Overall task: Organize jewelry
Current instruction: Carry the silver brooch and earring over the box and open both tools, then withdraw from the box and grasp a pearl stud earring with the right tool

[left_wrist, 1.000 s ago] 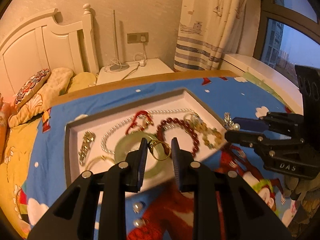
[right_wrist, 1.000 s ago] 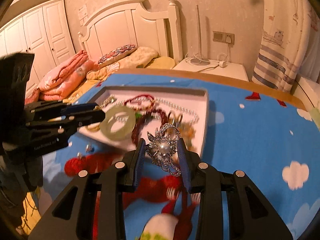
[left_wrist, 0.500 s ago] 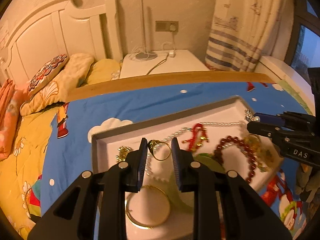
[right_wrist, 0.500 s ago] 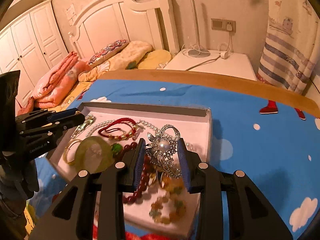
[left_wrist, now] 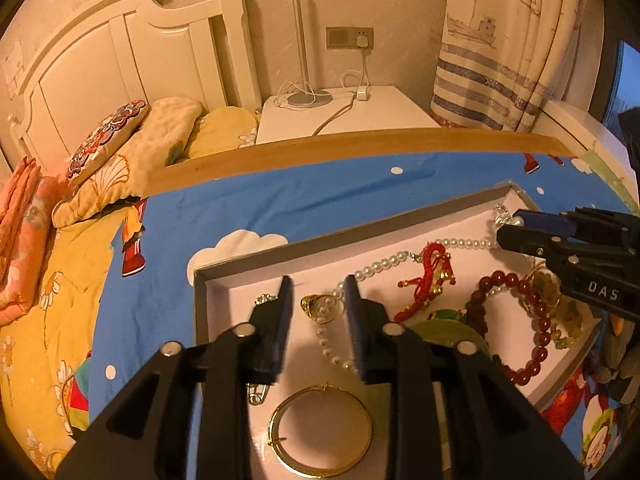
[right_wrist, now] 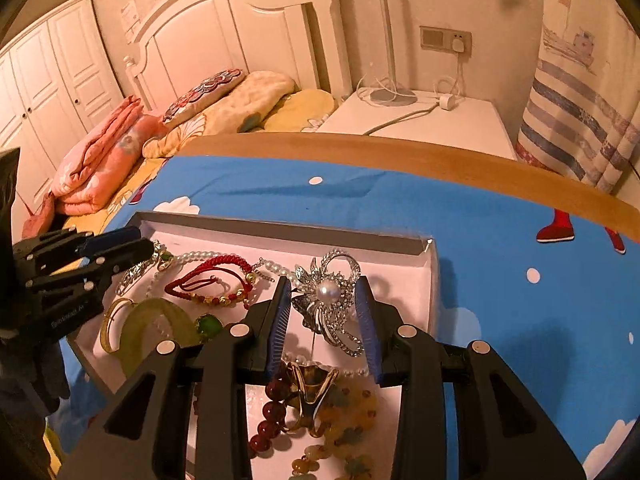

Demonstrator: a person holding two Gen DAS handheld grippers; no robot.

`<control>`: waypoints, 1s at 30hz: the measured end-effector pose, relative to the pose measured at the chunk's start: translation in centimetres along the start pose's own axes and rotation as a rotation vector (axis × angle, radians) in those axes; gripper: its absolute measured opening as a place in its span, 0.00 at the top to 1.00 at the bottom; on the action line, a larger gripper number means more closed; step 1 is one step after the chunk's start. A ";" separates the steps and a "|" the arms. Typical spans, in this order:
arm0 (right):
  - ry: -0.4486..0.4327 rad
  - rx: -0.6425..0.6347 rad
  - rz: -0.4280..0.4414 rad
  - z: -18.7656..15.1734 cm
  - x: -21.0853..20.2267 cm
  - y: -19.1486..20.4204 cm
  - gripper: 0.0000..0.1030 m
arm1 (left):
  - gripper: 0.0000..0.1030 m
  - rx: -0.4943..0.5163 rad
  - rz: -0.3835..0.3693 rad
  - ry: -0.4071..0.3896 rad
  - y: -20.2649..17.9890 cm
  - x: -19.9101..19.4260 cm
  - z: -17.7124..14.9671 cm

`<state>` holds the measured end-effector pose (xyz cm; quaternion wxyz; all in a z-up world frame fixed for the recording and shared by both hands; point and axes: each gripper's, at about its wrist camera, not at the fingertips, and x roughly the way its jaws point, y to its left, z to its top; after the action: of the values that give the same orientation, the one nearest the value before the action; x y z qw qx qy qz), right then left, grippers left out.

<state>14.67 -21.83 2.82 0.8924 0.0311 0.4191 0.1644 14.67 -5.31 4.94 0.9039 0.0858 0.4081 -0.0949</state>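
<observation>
Since the earlier frames both grippers have been carried from the blue cartoon bedspread [right_wrist: 520, 240] over the white tray [left_wrist: 240, 276], and their jaws have just been opening. The left gripper [left_wrist: 318, 312] is seen released: its pads stand clear of the gold ring [left_wrist: 320, 308], which lies between them on the pearl necklace [left_wrist: 384, 264] near the tray's far left corner. The right gripper [right_wrist: 324, 312] is likewise parted, and the silver pearl brooch [right_wrist: 330, 300] is left between its pads near the far right corner; whether a pad still brushes it cannot be told.

The ring is judged light, stiff and slippery, best taken across its band. The brooch is judged rigid but delicate, with thin loops and a pin, best held by its outer edges.

In the tray are also kept a red cord bracelet [left_wrist: 430, 276], a dark red bead bracelet [left_wrist: 520, 320], a green jade bangle [right_wrist: 156, 328], a gold bangle [left_wrist: 320, 428] near the front edge, a yellow bead strand [right_wrist: 344, 428] and a gold clip [right_wrist: 310, 388].
</observation>
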 end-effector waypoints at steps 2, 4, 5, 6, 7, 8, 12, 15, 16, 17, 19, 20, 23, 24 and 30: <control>-0.011 0.004 0.008 -0.1 -0.2 0.1 0.34 | 0.42 -0.002 0.011 -0.017 0.0 -0.2 -0.2; -0.021 0.002 0.014 -0.2 -0.6 0.5 0.34 | 0.41 -0.004 0.011 -0.017 0.0 -0.4 -0.4; -0.028 -0.002 0.014 -0.3 -0.8 0.6 0.34 | 0.41 -0.002 0.014 -0.018 -0.1 -0.5 -0.5; -0.031 -0.004 0.014 -0.4 -1.0 0.8 0.34 | 0.41 0.001 0.019 -0.020 -0.1 -0.6 -0.6; -0.033 -0.004 0.016 -0.4 -1.2 0.9 0.34 | 0.41 0.004 0.023 -0.020 -0.2 -0.7 -0.7; -0.035 -0.003 0.019 -0.5 -1.4 1.0 0.34 | 0.41 0.005 0.025 -0.021 -0.2 -0.9 -0.7; -0.040 -0.003 0.022 -1.1 -2.1 1.4 0.34 | 0.34 -0.004 0.035 -0.034 -0.2 -1.7 -1.2; -0.045 -0.004 0.024 -1.6 -2.8 1.8 0.33 | 0.29 -0.005 0.046 -0.048 -0.2 -2.6 -1.5; -0.046 -0.006 0.024 -1.8 -3.1 1.9 0.33 | 0.27 -0.004 0.048 -0.051 -0.2 -2.9 -1.7; -0.048 -0.007 0.026 -2.1 -3.4 2.0 0.33 | 0.27 -0.004 0.051 -0.054 -0.2 -3.2 -1.8; -0.052 -0.006 0.032 -2.4 -4.0 2.2 0.32 | 0.23 -0.006 0.054 -0.059 -0.2 -3.8 -2.1; -0.057 -0.005 0.038 -2.7 -4.5 2.4 0.32 | 0.23 -0.008 0.056 -0.063 -0.2 -4.2 -2.4; -0.068 -0.008 0.048 -3.6 -5.6 2.9 0.30 | 0.20 -0.012 0.062 -0.071 -0.2 -5.0 -3.0; -0.069 -0.012 0.050 -3.9 -5.9 3.2 0.29 | 0.18 -0.012 0.066 -0.074 -0.2 -5.3 -3.2; -0.060 -0.020 0.084 -6.0 -7.2 4.8 0.27 | 0.09 -0.020 0.123 -0.107 -0.1 -7.8 -5.6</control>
<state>4.51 -20.10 5.16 0.8972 0.0447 0.3887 0.2048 5.60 -3.32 7.16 0.9295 0.0964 0.3539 -0.0395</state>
